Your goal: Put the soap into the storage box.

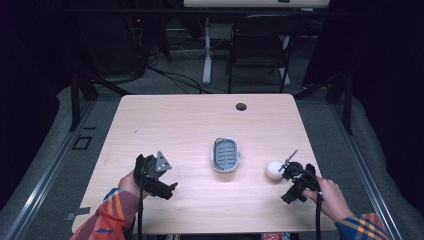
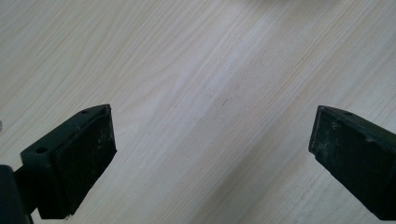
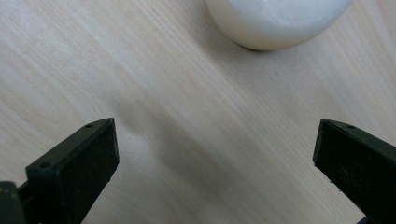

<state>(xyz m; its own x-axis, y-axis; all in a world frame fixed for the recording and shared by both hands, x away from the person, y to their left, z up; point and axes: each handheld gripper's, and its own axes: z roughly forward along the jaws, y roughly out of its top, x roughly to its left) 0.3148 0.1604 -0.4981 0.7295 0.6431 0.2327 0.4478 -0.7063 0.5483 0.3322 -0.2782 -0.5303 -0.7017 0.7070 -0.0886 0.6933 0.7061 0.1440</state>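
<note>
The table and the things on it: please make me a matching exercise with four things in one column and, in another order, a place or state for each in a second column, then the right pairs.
Things:
1. grey tray
2. white ball
3. left gripper
4. round hole

Places or states:
A. near the table's far edge
B. at the table's middle
C. open, over bare wood
D. just ahead of the right gripper

Pairs: 1-B, 2-D, 3-C, 4-A

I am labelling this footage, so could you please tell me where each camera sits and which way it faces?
High view: above the person's side, looking forward and down on the table; forearms, left tool and right tool show.
Left gripper view: rides the left tool, facing bare tabletop between open jaws.
Right gripper view: rides the right tool, facing the white ball, shared with the high view.
</note>
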